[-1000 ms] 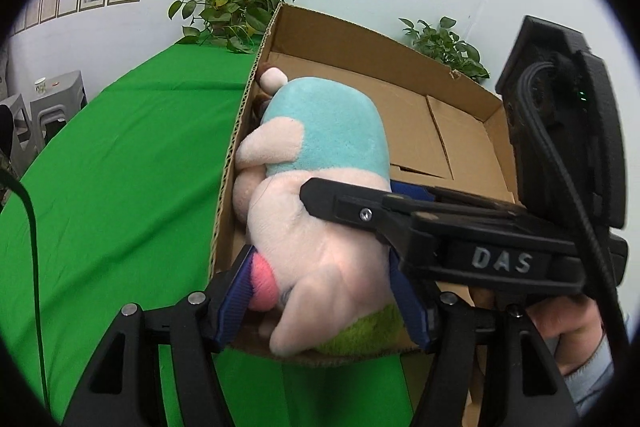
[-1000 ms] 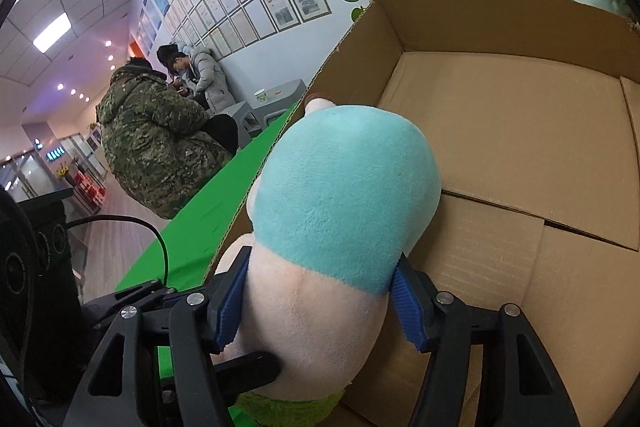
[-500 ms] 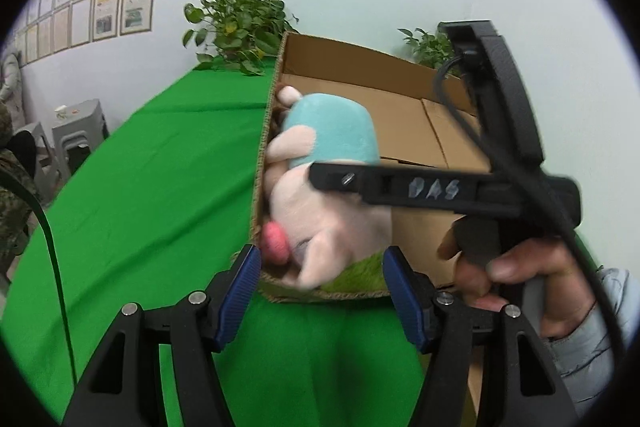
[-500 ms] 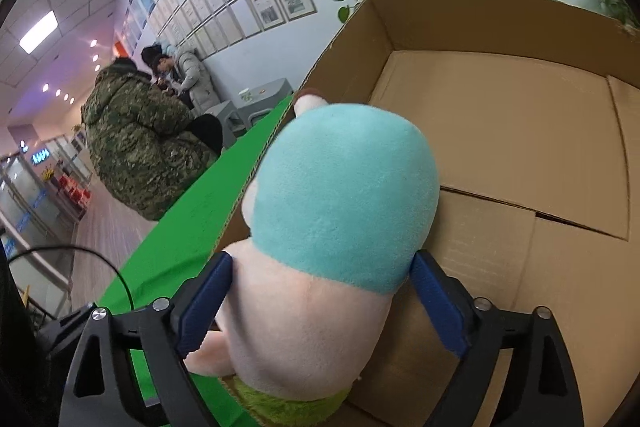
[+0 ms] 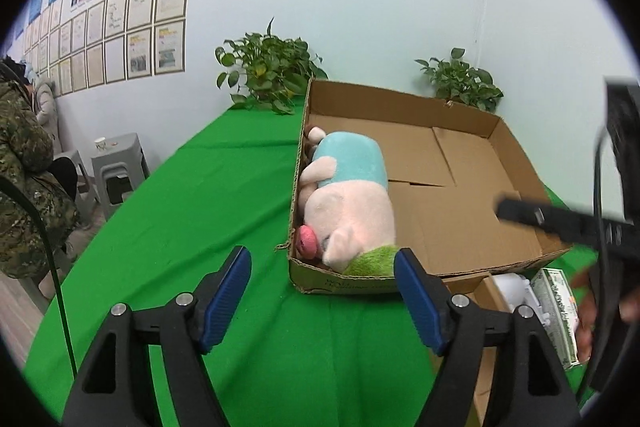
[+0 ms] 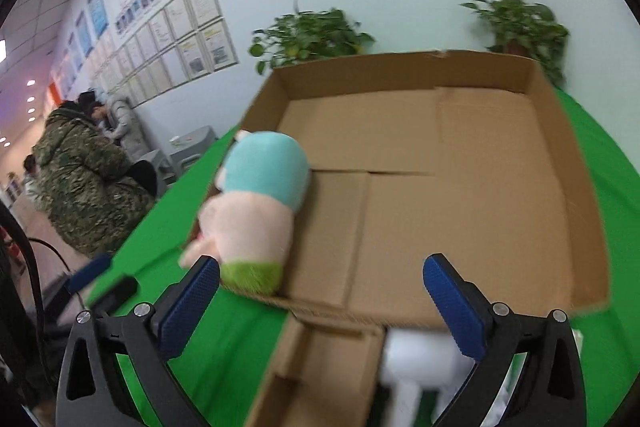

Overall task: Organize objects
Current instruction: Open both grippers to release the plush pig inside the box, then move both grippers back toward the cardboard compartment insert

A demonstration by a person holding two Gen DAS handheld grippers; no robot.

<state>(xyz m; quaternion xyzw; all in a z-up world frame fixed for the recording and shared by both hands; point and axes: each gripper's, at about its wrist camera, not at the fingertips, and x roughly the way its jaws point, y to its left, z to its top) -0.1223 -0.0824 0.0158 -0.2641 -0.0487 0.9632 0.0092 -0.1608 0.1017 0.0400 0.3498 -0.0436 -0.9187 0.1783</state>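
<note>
Green table (image 5: 208,195); white item (image 6: 420,359) clearest from right.

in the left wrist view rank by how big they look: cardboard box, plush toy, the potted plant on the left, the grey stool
1. cardboard box
2. plush toy
3. potted plant, close to the toy in apparent size and farther from the camera, so this order is unsure
4. grey stool
</note>
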